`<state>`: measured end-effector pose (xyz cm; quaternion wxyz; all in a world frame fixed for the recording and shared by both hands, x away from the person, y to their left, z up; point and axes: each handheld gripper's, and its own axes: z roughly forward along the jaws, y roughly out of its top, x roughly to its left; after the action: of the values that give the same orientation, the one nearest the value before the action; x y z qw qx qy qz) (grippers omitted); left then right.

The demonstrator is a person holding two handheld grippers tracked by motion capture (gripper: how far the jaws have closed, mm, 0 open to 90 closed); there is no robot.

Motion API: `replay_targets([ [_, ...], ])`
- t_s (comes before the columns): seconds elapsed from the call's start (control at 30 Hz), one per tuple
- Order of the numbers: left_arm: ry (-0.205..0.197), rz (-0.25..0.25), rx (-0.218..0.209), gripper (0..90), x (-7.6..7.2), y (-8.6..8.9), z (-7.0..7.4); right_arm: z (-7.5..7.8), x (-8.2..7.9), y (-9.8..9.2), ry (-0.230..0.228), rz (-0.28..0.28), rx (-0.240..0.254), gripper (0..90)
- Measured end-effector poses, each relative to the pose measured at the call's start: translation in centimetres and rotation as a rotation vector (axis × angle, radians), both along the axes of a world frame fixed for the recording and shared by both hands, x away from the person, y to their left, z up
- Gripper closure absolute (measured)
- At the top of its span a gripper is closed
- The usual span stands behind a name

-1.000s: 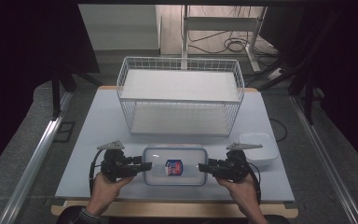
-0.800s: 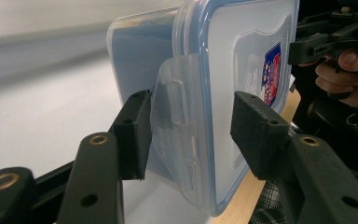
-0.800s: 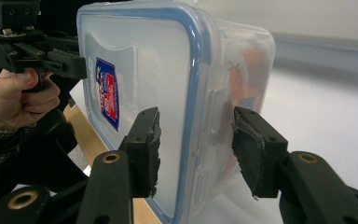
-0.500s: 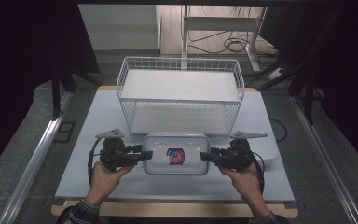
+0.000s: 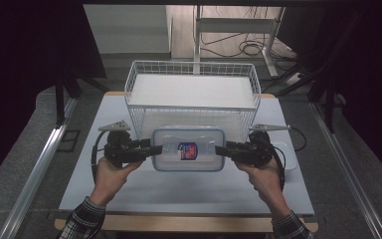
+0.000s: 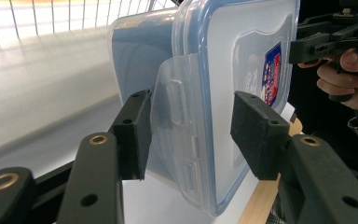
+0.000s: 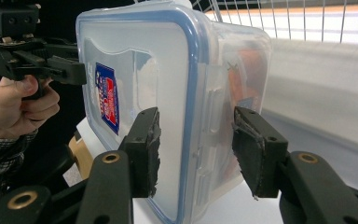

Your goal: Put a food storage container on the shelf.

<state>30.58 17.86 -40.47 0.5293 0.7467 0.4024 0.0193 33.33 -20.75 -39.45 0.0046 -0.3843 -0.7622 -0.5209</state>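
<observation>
A clear plastic food container (image 5: 189, 149) with a blue-rimmed lid and a red-and-blue label hangs above the table, just in front of the wire basket. My left gripper (image 5: 156, 149) is shut on its left end and my right gripper (image 5: 220, 149) on its right end. In the left gripper view the container (image 6: 223, 70) stands between the pads, with the left gripper (image 6: 191, 130) clamped across the lid and the side clip. In the right gripper view the right gripper (image 7: 196, 144) clamps the container (image 7: 140, 70) the same way at its other clip.
A white wire basket (image 5: 191, 92) with a white floor stands at the back middle of the table (image 5: 189, 194). A white dish (image 5: 292, 162) lies at the right, partly behind the right hand. Cables and a metal frame are on the floor beyond.
Both grippers have risen together with the container, which has left the table and now sits higher in the high view, against the basket's front.
</observation>
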Motion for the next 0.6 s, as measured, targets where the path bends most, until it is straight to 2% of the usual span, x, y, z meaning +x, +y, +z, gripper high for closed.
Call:
replay_targets([
  [0.17,-0.008,0.009,-0.005,49.0,0.3,0.1,1.1,1.1,0.5,0.2,-0.004,0.000,0.009,52.5],
  [0.6,-0.050,0.027,-0.006,49.0,2.1,0.7,4.9,5.2,2.8,0.9,-0.055,-0.008,0.030,52.2],
])
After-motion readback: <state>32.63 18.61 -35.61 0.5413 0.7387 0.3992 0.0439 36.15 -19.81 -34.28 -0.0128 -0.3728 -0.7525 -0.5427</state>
